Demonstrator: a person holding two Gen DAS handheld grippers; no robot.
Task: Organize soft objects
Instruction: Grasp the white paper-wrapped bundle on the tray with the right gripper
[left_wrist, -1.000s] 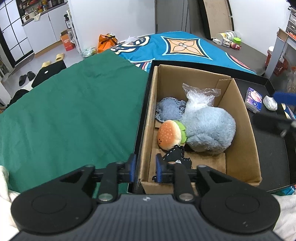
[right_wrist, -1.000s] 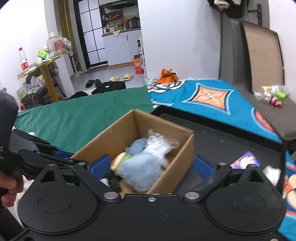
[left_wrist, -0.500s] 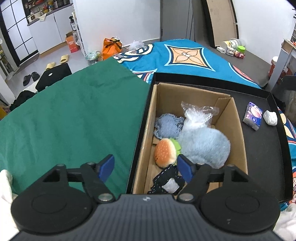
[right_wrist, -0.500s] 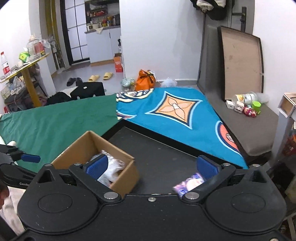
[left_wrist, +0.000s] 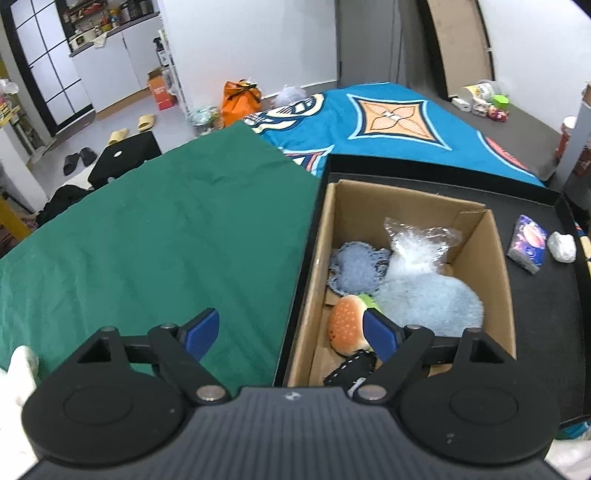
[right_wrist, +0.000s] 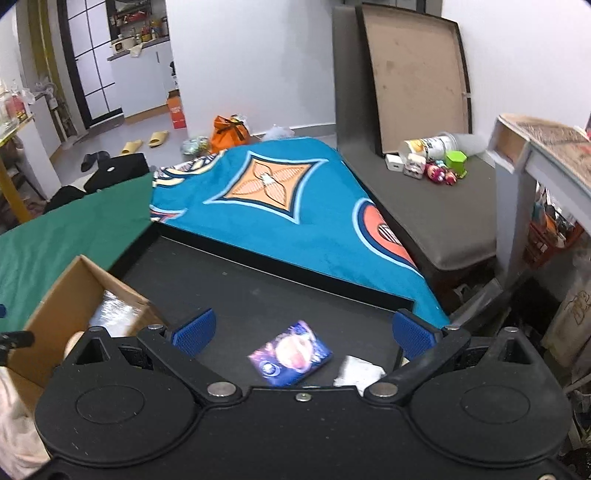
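Observation:
A cardboard box (left_wrist: 498, 273) stands in a black tray (left_wrist: 546, 325). It holds a fluffy blue plush (left_wrist: 432, 295), a burger plush (left_wrist: 345, 326), a blue knitted piece (left_wrist: 354, 264), a clear plastic bag (left_wrist: 417, 240) and a small black item (left_wrist: 354, 365). My left gripper (left_wrist: 291, 336) is open and empty above the box's near left edge. My right gripper (right_wrist: 301, 332) is open and empty over the tray, above a purple tissue pack (right_wrist: 290, 352) and a white wad (right_wrist: 360, 371). The box also shows in the right wrist view (right_wrist: 51, 295).
A green cloth (left_wrist: 147, 236) lies left of the tray and a blue patterned rug (left_wrist: 388, 122) behind it. In the left wrist view the tissue pack (left_wrist: 526, 243) and white wad (left_wrist: 561, 247) lie right of the box. A grey mat with small toys (right_wrist: 432, 162) is far right.
My left gripper opened and let the black item drop into the box, then drew back. My right gripper swung right from the box to over the tissue pack.

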